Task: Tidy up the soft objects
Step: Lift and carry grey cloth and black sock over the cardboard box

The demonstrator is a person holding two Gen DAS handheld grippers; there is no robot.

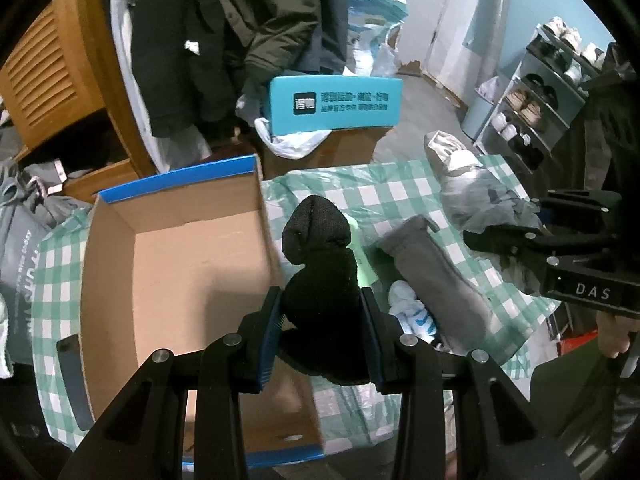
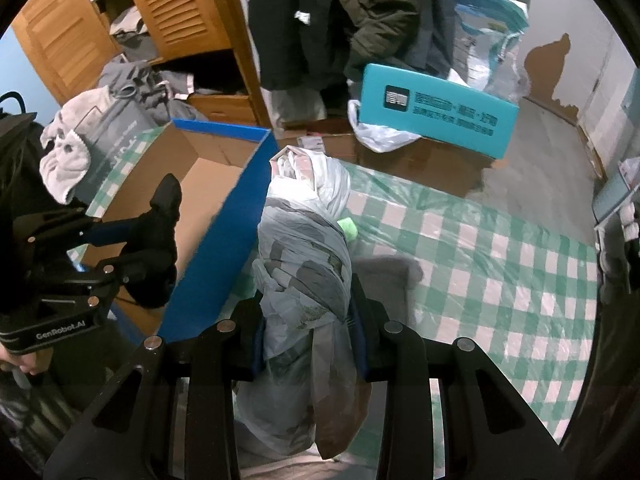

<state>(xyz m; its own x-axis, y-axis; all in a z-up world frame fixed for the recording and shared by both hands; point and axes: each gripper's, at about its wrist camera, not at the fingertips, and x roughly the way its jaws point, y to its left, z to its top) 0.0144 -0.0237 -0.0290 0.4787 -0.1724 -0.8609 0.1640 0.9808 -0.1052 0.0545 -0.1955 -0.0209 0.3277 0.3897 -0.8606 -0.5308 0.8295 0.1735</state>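
Black knit fills the lower centre of the left wrist view: a rolled black sock stands pinched between the fingers of the left gripper, its rounded end rising toward mid-frame. To its left, taking up the lower left of that frame, lies an open cardboard box with a blue rim, its brown floor bare. Right of the sock, on the green-and-white checked cloth, rest a grey sock and, just beside it toward the bottom, a white sock with blue marks.

In the right wrist view the right gripper is closed on a twisted grey-white bundle of thin, crinkled material that runs from the bottom centre up to mid-frame, beside the box's blue wall. A small bright-green piece peeks out at the bundle's right edge; what it is cannot be told.

At the upper right of this frame a teal box with printed characters sits on brown cartons. Dark coats hang along the top centre, with a slatted wooden cabinet at upper left.
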